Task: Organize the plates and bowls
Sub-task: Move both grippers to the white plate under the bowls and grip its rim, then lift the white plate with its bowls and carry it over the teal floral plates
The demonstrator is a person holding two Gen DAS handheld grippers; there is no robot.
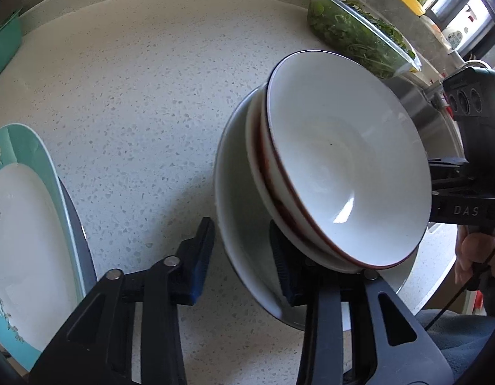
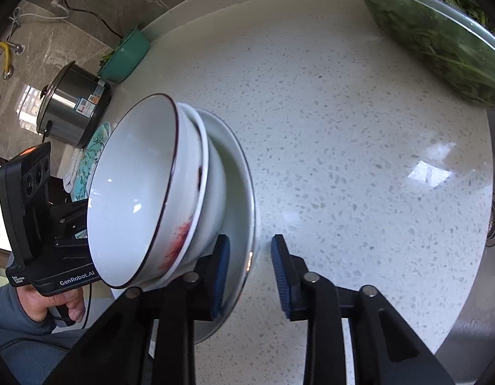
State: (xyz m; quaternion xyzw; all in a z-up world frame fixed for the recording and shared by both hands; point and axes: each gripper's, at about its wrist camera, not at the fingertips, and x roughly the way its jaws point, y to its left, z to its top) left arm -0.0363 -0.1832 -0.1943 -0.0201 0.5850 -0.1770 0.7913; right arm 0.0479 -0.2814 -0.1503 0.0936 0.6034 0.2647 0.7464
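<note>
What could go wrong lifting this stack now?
1. The left hand-held gripper and right hand-held gripper straddle only the plate's rim; the right's outer pad stands clear, so it may slip.
2. The stacked bowls sit loose; tilt could slide them.
3. The glass dish of greens stands near; a swing could hit it.

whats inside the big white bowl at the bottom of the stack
Two smaller white bowls nest inside the big white bowl: the top one has a dark rim, the one under it shows red marks. Its floor is covered by them, so anything beneath cannot be seen.
</note>
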